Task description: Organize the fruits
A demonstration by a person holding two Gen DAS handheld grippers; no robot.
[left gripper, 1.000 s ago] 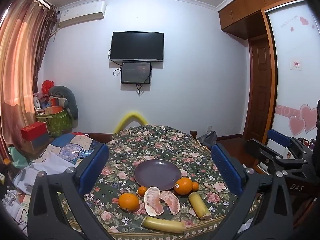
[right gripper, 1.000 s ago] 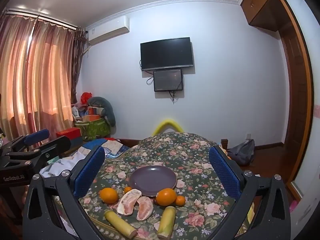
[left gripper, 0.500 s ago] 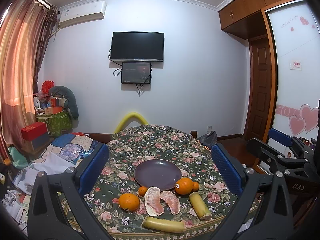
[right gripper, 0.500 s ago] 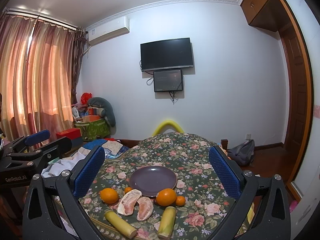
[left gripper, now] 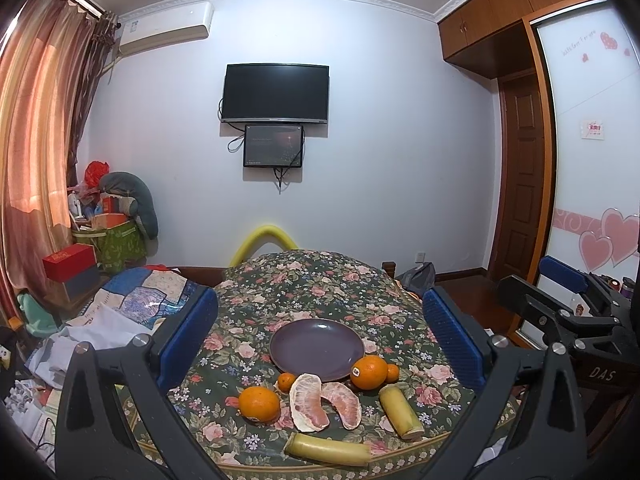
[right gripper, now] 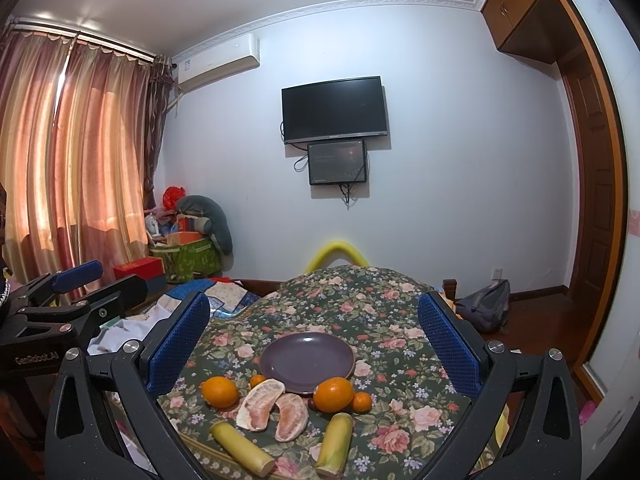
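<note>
With both the left hand-held gripper (left gripper: 320, 330) and the right hand-held gripper (right gripper: 314, 330) spread wide and empty, bring one down squarely over a large orange (right gripper: 333, 394) just ahead and below, beside the empty purple plate (right gripper: 307, 356) on the table (right gripper: 400, 344), closing gently.

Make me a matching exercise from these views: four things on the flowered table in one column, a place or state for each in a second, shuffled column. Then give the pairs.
Things
1. purple plate
2. pomelo segments
3. orange with a sticker
4. left gripper

Places or states
A. peeled, lying side by side just in front of the plate
B. open, holding nothing
C. empty, behind all the fruit
D. at the plate's front right edge, a small tangerine beside it

Pairs: 1-C, 2-A, 3-D, 4-B
</note>
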